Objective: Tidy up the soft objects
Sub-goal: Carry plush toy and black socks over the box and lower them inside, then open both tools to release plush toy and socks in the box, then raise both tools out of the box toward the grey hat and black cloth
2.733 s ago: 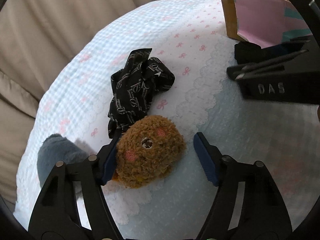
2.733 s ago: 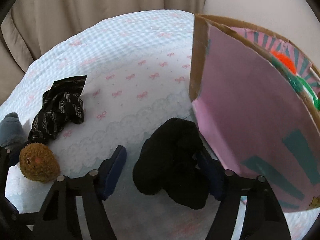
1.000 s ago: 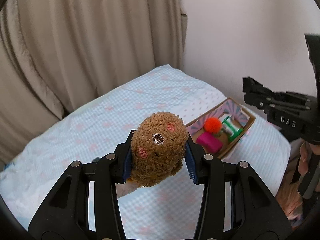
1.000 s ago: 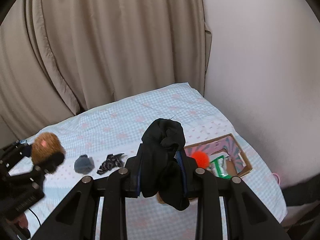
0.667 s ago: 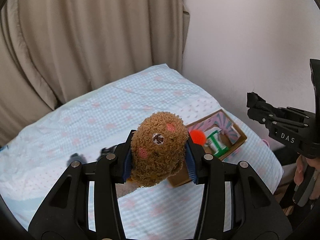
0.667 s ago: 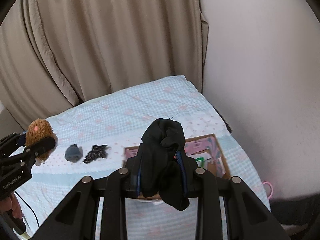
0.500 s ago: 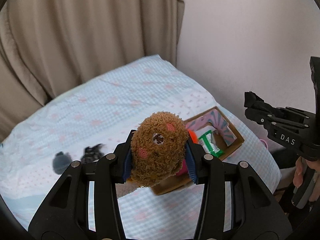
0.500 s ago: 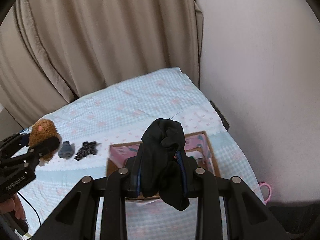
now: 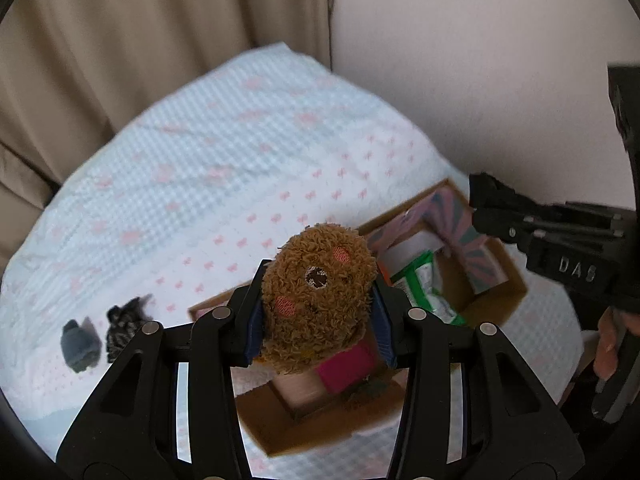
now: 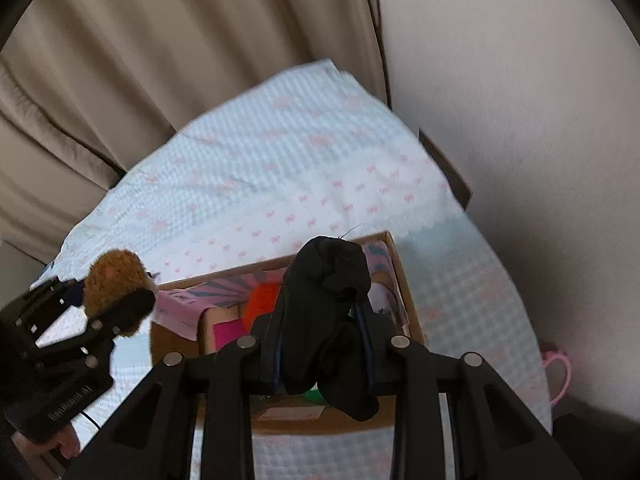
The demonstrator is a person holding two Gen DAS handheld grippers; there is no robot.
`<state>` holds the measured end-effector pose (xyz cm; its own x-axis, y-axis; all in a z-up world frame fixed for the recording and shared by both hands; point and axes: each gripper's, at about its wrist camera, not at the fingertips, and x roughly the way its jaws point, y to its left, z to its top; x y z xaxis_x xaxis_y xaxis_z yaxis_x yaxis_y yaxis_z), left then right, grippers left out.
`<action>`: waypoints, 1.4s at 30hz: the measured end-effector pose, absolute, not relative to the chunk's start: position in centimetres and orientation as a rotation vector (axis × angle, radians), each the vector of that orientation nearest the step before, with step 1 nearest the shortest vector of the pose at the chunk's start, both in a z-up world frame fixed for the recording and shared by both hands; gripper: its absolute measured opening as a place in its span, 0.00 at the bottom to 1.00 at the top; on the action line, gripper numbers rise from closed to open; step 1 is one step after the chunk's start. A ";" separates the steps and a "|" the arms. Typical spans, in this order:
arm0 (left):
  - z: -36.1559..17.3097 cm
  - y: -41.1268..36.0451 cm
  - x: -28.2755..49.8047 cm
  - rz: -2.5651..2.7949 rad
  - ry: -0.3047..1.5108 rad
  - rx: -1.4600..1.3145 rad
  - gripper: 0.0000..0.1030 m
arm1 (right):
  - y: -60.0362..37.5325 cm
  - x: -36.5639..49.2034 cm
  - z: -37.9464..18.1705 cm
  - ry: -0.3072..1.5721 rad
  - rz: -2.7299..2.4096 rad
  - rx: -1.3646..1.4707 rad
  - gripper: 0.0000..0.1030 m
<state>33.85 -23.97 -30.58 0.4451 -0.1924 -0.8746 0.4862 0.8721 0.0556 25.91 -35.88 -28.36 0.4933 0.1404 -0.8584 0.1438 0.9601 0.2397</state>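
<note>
On the far left of the bed, seen from the left wrist view, a small grey soft lump and a crumpled black printed cloth lie just beside each other on the pale blue checked bedspread, well apart from the box; by the look of it they are yet to be gathered. Nearer the middle, the left gripper is clamped on a round brown plush toy, its blue pads pressing into the curly pile on both sides, the stitched face with two pink cheeks turned up at the camera. The open cardboard box lies ahead of and below this gripper, its long axis running from lower left to upper right in this view, and already holds a green and white packet and a pink block. To the right, the right gripper is closed on a black sock, a limp knit bundle that bulges above the pads and droops below them. In the right wrist view the box sits directly beneath the sock, with an orange fuzzy ball inside, so I judge the right hand the better placed to drop first; the plush toy hangs over the box's left edge and probably needs carrying a little further inward. Both things are soft and light, so they should fall without bouncing out. The box is stiff card with pink striped lining.
</note>
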 end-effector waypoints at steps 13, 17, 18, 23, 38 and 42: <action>-36.9 -26.0 34.0 -0.419 1.086 0.522 0.52 | -37.1 30.0 -35.4 1.212 0.026 0.395 0.26; -36.3 -25.9 33.9 -0.436 1.073 0.514 1.00 | -36.9 30.5 -36.0 1.243 0.016 0.411 0.61; -36.1 -25.9 33.8 -0.438 1.065 0.516 1.00 | -36.9 30.6 -36.0 1.242 0.022 0.417 0.74; -35.3 -25.5 33.0 -0.427 1.071 0.525 1.00 | -36.5 30.2 -35.5 1.224 0.020 0.410 0.95; -29.2 -22.7 28.4 -0.423 1.053 0.452 1.00 | -34.4 26.1 -29.4 1.148 0.062 0.321 0.95; -26.7 -21.4 26.9 -0.409 1.032 0.414 1.00 | -33.4 24.3 -26.6 1.108 0.071 0.293 0.95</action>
